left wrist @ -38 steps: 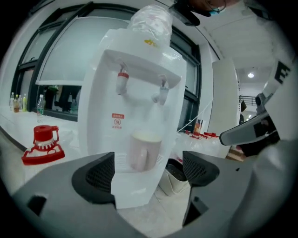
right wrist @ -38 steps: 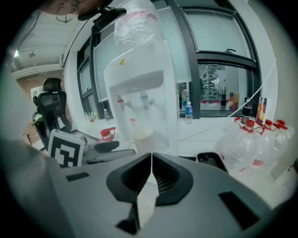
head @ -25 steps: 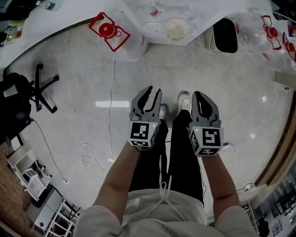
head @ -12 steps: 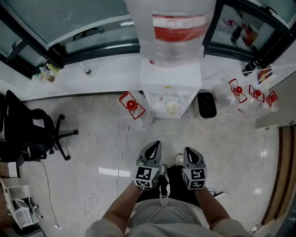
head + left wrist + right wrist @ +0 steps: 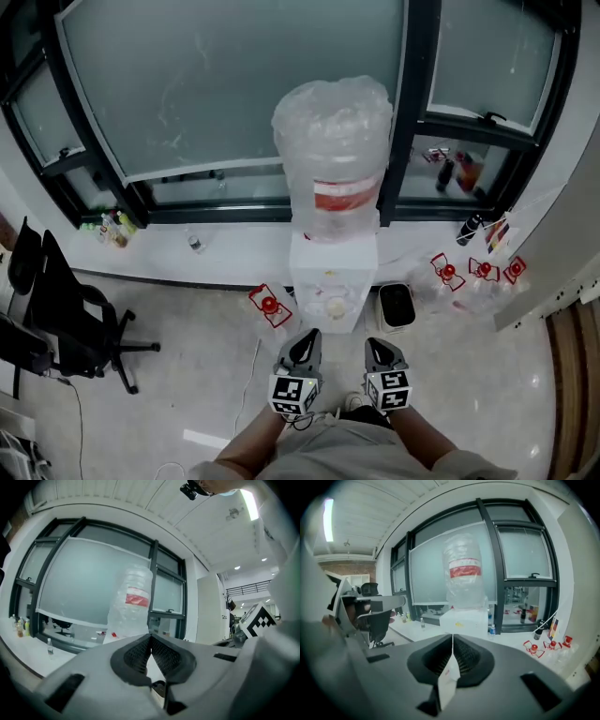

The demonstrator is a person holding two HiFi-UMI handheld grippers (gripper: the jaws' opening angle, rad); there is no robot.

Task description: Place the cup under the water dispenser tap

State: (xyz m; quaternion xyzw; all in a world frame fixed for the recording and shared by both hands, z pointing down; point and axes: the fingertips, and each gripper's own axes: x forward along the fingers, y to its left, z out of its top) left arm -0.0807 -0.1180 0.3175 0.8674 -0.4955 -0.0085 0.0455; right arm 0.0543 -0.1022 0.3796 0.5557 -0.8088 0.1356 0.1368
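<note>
The white water dispenser [image 5: 330,274] stands against the window with a plastic-wrapped bottle [image 5: 333,150] on top. A pale round thing [image 5: 335,306] lies on its drip tray; I cannot tell whether it is a cup. Both grippers are held side by side just in front of it. My left gripper [image 5: 309,334] is shut, its pads meeting at the tip [image 5: 151,637] with nothing clearly between them. My right gripper [image 5: 373,343] is shut [image 5: 453,637] on a thin flat white paper piece [image 5: 447,677] with a small red mark, which hangs back over the gripper body.
A black office chair [image 5: 66,323] stands at the left. Empty bottles with red handles lie left of the dispenser [image 5: 268,305] and at the right [image 5: 469,272]. A dark bin [image 5: 396,305] sits beside the dispenser. Small bottles [image 5: 112,230] line the window ledge.
Both grippers have risen and the view has lifted from the floor to the whole dispenser and window. The left jaws, slightly apart before, have closed.
</note>
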